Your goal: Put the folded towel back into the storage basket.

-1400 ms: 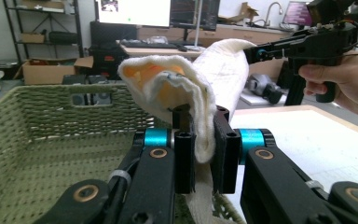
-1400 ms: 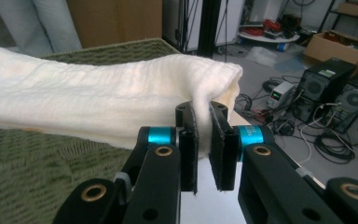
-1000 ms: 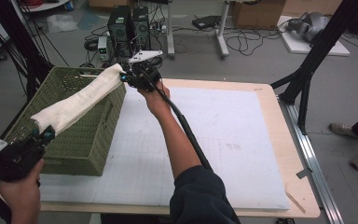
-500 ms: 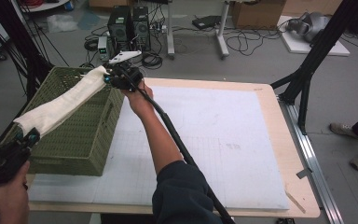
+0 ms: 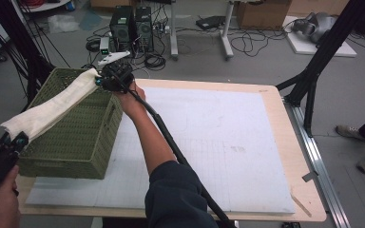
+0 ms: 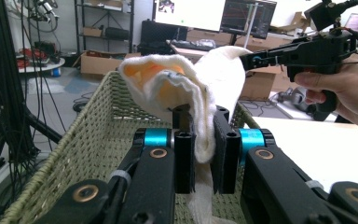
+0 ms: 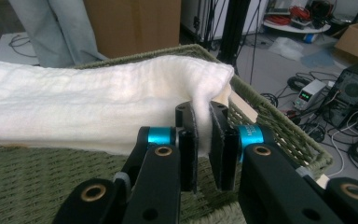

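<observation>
We hold a white towel (image 5: 52,107) stretched between our two grippers above the open top of a green woven basket (image 5: 76,142), which stands at the left end of the tabletop (image 5: 275,118) on its white mat (image 5: 218,142). Our left gripper (image 6: 201,140) has its jaws closed down on one end of the towel: in the left gripper view the cloth is pinched between the two black pads, bunched up above them and hanging a little way below, with the basket's rim and inside behind it. In the high view this left gripper (image 5: 14,142) sits at the near left corner of the basket, with our hand (image 5: 0,202) below it at the picture's edge. Our right gripper (image 7: 204,130) is likewise clamped on the other end of the towel: in the right gripper view a fold of the cloth runs down between its pads, and the rest of the towel spreads away to the left over the basket's interior. In the high view the right gripper (image 5: 105,78) is at the far corner of the basket, our arm reaching forward across the mat, its cable (image 5: 171,142) trailing back along the forearm. The towel runs in a long band, sagging only slightly, diagonally over the basket from its near left to its far right; whether it touches the rim we cannot tell.
</observation>
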{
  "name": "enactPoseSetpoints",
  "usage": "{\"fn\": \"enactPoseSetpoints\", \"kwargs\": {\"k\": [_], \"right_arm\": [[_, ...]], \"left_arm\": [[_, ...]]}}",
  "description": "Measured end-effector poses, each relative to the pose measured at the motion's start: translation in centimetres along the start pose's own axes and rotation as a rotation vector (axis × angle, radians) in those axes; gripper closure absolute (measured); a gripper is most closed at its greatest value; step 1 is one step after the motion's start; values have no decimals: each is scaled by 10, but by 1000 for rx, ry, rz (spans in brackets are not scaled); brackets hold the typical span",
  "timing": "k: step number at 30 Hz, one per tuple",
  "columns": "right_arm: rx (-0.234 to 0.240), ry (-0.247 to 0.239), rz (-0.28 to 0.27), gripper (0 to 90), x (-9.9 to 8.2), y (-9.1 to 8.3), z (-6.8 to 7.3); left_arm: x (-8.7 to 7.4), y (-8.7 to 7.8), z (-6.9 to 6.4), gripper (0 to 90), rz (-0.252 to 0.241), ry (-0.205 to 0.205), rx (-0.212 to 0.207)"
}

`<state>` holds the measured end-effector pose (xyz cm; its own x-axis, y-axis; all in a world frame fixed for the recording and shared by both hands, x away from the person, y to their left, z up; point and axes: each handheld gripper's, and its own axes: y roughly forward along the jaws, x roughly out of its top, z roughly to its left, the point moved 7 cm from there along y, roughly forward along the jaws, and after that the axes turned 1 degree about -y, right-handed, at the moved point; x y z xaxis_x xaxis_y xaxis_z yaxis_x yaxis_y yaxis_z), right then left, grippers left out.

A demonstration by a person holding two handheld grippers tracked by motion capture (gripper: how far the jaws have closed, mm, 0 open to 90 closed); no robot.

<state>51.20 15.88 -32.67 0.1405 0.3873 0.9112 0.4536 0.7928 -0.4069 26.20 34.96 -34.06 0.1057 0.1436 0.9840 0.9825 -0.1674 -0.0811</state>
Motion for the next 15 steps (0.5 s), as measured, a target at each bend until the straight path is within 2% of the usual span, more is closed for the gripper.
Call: {"fn": "enactPoseSetpoints", "kwargs": {"k": [4, 6, 7, 8, 9, 10, 12, 15], "right_arm": [[-8, -1, 7, 829, 0, 4, 0], [-25, 13, 7, 792, -1, 6, -2], [-25, 13, 7, 792, -1, 6, -2], [-57, 20, 6, 603, -3, 7, -6], [-57, 20, 6, 603, -3, 7, -6], [-71, 28, 9, 548, -4, 7, -7], [-87, 22, 10, 507, -5, 2, -9], [-92, 19, 2, 500, -7, -5, -11]], "left_arm": [[-2, 3, 2, 805, 13, 3, -1], [-4, 7, 3, 708, 27, 2, 6], [-4, 9, 4, 708, 36, 0, 10], [-4, 10, 6, 434, 39, -7, 34], [-3, 11, 8, 434, 36, -25, 68], [-1, 10, 9, 319, 27, -36, 76], [2, 9, 8, 278, 9, -20, 86], [6, 9, 0, 280, -1, -6, 60]]}}
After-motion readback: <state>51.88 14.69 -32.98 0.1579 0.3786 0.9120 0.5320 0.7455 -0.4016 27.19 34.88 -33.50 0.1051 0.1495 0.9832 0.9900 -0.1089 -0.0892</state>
